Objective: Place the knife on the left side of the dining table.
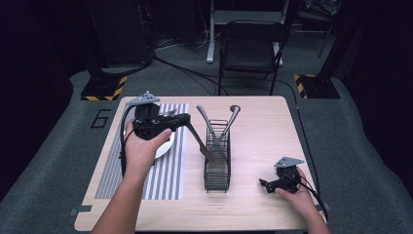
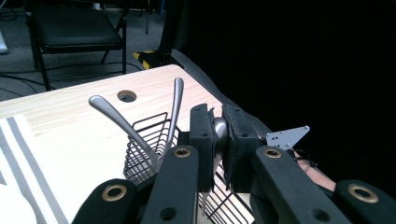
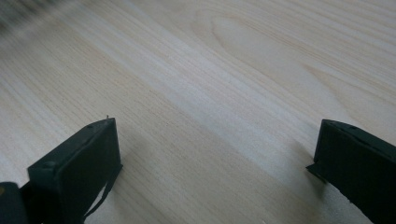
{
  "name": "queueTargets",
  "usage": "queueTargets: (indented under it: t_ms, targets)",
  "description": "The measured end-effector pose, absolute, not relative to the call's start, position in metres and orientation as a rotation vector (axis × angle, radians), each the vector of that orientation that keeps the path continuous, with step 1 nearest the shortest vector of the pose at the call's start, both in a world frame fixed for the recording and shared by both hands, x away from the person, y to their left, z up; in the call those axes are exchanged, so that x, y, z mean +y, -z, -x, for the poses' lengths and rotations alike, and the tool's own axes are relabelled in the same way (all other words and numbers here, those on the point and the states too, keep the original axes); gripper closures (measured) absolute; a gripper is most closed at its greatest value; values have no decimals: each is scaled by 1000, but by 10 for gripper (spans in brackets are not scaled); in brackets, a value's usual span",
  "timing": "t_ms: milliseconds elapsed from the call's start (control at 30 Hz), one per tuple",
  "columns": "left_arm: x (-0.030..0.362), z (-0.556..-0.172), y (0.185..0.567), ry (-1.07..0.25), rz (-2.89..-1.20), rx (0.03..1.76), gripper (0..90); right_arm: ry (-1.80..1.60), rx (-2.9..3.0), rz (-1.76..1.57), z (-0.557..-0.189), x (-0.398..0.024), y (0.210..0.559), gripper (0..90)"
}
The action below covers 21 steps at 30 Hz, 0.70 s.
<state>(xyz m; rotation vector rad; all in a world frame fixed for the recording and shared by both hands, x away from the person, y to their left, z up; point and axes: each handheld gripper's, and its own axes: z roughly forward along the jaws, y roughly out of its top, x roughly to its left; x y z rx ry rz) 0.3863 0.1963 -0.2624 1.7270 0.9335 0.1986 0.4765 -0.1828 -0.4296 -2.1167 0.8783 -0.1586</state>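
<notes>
A: High view first: what is my left gripper (image 1: 187,122) holding?

B: Its jaws are squeezed tight on a metal knife (image 1: 204,146). The blade slants down into the wire basket (image 1: 217,168) in the middle of the table (image 1: 263,126). I think I am dropping it in.

A: What comes next?

B: Lower it beside the two handles (image 1: 217,124) inside, then let go.

A: Is there room?

B: Yes. My right gripper (image 1: 265,184) rests wide open, holding nothing, near the table's front right corner, well apart. A white plate (image 1: 166,146) sits on the striped mat (image 1: 168,170) by the left edge.
</notes>
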Motion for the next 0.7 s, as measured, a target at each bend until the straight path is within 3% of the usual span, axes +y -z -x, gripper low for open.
queueTargets:
  t_ms: [700]
  targets:
    - [233,-375,247,-217,-1619,953,834,159,878,2116,-477,-183,430,0]
